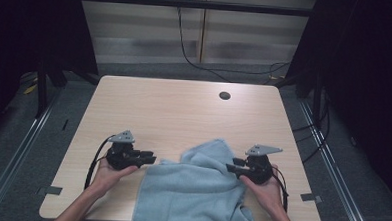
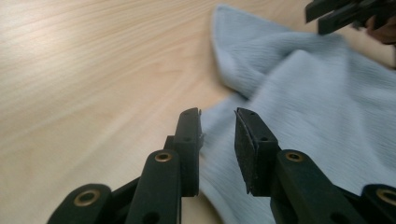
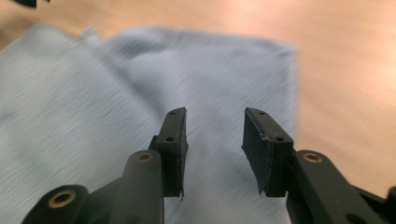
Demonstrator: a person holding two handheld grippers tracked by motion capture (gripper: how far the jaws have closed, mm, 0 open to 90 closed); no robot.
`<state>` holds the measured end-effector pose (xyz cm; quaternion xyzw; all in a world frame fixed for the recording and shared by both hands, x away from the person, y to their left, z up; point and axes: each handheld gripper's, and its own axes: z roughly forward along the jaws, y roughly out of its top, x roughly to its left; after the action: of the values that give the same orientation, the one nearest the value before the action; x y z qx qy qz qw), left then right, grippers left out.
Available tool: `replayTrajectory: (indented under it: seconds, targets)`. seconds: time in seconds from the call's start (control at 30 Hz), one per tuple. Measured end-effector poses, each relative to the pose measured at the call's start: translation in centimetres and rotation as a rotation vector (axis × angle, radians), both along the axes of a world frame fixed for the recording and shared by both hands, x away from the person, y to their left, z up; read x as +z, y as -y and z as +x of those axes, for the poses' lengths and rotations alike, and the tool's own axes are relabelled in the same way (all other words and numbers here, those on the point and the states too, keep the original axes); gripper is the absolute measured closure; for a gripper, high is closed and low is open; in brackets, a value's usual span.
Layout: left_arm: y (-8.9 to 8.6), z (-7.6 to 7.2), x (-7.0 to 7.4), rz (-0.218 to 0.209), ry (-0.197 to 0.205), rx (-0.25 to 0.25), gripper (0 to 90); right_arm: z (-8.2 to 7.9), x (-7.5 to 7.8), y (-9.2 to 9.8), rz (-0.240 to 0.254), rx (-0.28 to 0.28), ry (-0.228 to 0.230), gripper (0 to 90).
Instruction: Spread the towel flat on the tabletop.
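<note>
Black jaws of the left hand-held gripper [image 2: 218,128] rise from the bottom of its own view, parted, nothing between them, poised at the edge of a light blue towel [image 2: 317,116] on the pale wooden worktop [image 2: 84,70]. Parted too and empty, the right hand-held gripper [image 3: 215,128] hangs over the cloth. From above, the towel fills the lower centre of the frame, rumpled, draping off the worktop's near edge, a gripper at each side.
</note>
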<state>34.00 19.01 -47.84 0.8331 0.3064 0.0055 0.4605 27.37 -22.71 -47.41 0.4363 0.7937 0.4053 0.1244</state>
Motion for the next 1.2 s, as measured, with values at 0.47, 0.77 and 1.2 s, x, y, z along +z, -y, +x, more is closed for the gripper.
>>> replayTrajectory:
  seconds: [0.47,0.77,1.2]
  targets:
    - [3.1,-0.1,-2.4,0.126,-0.001,-0.070,52.2,4.6,-3.0,-1.3,-0.091,-0.044,-0.032,37.9]
    - [3.3,-1.6,-1.8,0.164,0.056,-0.136,86.3,3.7,-2.8,-2.7,-0.122,0.024,0.000,82.9]
    - [-4.2,3.9,4.9,-0.051,0.183,0.214,86.6,5.8,2.7,1.0,0.018,-0.130,0.135,84.6]
